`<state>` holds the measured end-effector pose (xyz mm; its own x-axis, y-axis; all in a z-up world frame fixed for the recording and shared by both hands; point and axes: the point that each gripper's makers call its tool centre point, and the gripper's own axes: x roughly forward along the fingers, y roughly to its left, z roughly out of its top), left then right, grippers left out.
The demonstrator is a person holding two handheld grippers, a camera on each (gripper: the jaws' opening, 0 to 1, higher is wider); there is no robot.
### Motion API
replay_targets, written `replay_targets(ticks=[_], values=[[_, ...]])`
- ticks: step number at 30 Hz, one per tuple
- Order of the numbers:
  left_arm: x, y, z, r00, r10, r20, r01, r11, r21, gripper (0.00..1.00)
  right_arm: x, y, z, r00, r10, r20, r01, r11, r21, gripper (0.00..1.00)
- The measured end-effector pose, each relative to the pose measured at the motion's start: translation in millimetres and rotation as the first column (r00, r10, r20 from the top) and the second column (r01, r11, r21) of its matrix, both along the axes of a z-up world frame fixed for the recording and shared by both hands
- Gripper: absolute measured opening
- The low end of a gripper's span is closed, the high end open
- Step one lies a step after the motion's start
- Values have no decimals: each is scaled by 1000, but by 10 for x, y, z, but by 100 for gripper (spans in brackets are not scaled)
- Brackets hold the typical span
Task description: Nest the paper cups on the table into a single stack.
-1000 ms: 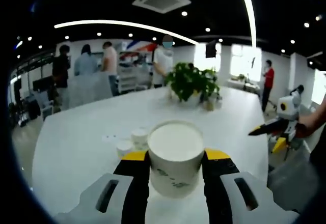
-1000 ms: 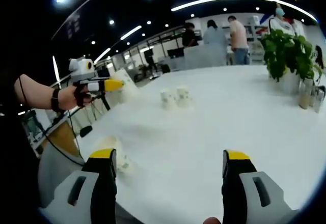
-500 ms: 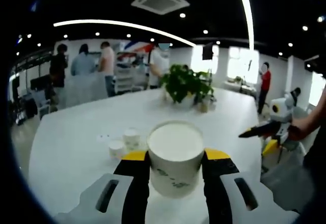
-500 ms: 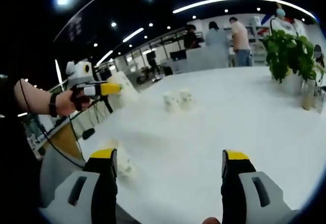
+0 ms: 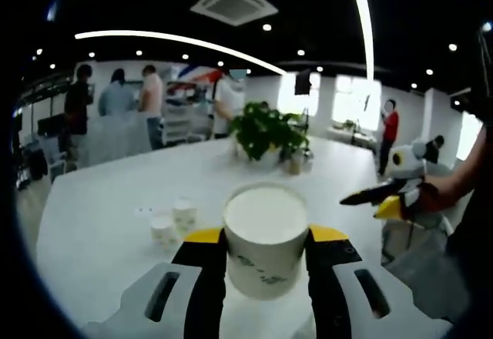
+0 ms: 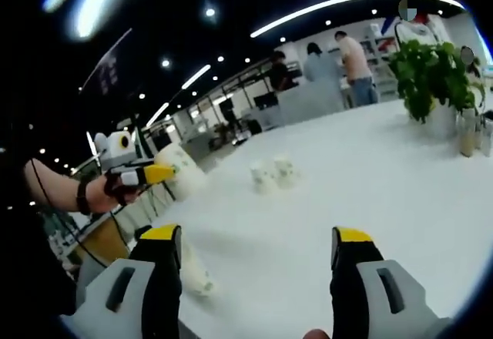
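Paper cup [image 5: 264, 239] pinched upright between my left gripper [image 5: 264, 256] jaws, carried leftward since a second ago, toward two cups [image 5: 173, 220] on the table [image 5: 100, 200]; right gripper [image 6: 254, 266] jaws spread, empty.

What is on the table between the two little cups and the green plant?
Nothing. In the right gripper view, only bare white table stretches from the two small cups to the plant.

The paper cup [image 5: 265, 240] looks matt white with a faint printed pattern, the table [image 6: 400, 177] is a smooth, softly glossy white, and the left gripper [image 5: 266, 256] shows hard plastic in grey and yellow.
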<state>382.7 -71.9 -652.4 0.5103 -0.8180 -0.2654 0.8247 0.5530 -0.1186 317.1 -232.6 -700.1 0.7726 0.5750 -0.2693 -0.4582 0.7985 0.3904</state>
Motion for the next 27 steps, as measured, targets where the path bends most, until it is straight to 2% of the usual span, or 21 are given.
replay_targets(ticks=[5, 11, 15, 17, 19, 22, 27], values=[[-90, -80, 54, 999, -44, 2, 44, 999, -22, 39, 19, 132, 104, 999, 41, 32, -41, 999, 1, 75], [-151, -118, 26, 998, -61, -3, 61, 998, -6, 39, 22, 251, 185, 995, 80, 54, -80, 997, -2, 71], [-193, -144, 28, 997, -83, 1, 83, 997, -3, 39, 30, 292, 239, 994, 91, 57, -93, 995, 41, 66], [-208, -150, 26, 996, -85, -4, 85, 996, -1, 39, 43, 313, 283, 993, 97, 74, -101, 993, 59, 67], [-219, -148, 17, 996, -88, -7, 88, 996, 2, 39, -3, 433, 342, 984, 152, 93, -158, 986, 59, 68], [-233, -158, 30, 995, -96, -7, 96, 995, -6, 39, -28, 531, 386, 977, 185, 103, -192, 980, 61, 63], [-253, -181, 43, 994, -108, -13, 107, 994, -14, 39, -15, 604, 431, 975, 199, 100, -211, 969, 129, 54]])
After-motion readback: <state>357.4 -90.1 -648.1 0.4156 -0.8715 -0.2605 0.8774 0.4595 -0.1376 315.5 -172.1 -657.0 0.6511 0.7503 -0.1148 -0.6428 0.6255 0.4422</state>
